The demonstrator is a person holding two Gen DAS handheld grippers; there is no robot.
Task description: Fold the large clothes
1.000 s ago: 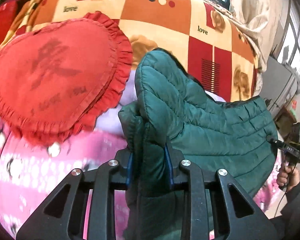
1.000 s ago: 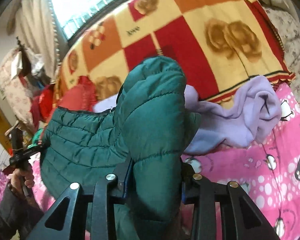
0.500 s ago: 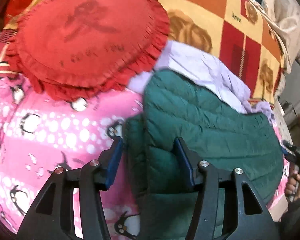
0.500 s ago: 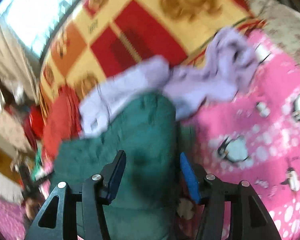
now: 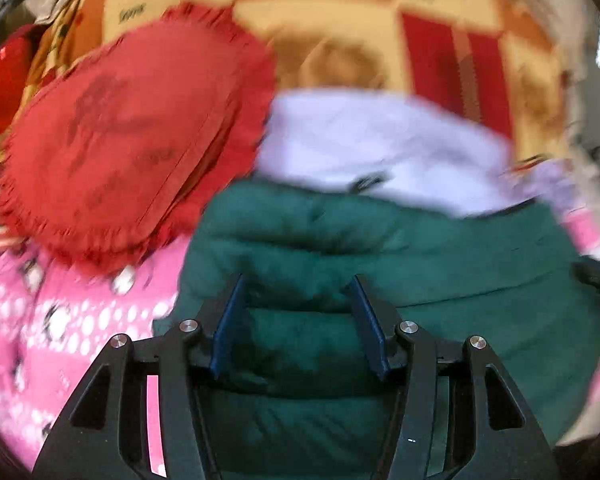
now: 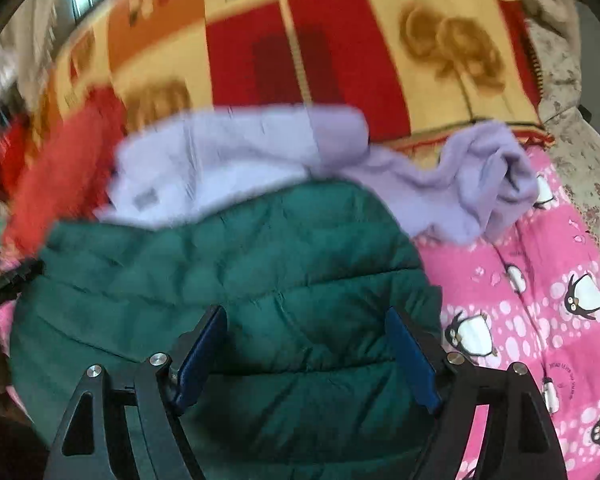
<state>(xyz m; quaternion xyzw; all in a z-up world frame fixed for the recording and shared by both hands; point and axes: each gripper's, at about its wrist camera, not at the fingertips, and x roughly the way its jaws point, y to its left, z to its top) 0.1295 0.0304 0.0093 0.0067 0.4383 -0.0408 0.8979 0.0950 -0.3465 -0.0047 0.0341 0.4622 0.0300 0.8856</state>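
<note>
Green puffer jacket (image 5: 400, 264) flat beneath both spread hand-held grippers, left (image 5: 298, 280) and right (image 6: 306, 312), unpinched

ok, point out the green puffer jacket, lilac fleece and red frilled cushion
green puffer jacket (image 6: 260, 272): right wrist view, quilted top panel.
lilac fleece (image 6: 476, 176): right wrist view, bunched right end.
red frilled cushion (image 5: 120, 132): left wrist view, centre face.

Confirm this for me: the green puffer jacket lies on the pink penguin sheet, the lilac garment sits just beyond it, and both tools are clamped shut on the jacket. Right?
Not quite. Both tools are open: the left tool and right tool have their jaws spread, with the green puffer jacket between them, as each wrist view shows. The rest holds: the jacket lies on the pink penguin sheet with the lilac garment just beyond it.
</note>
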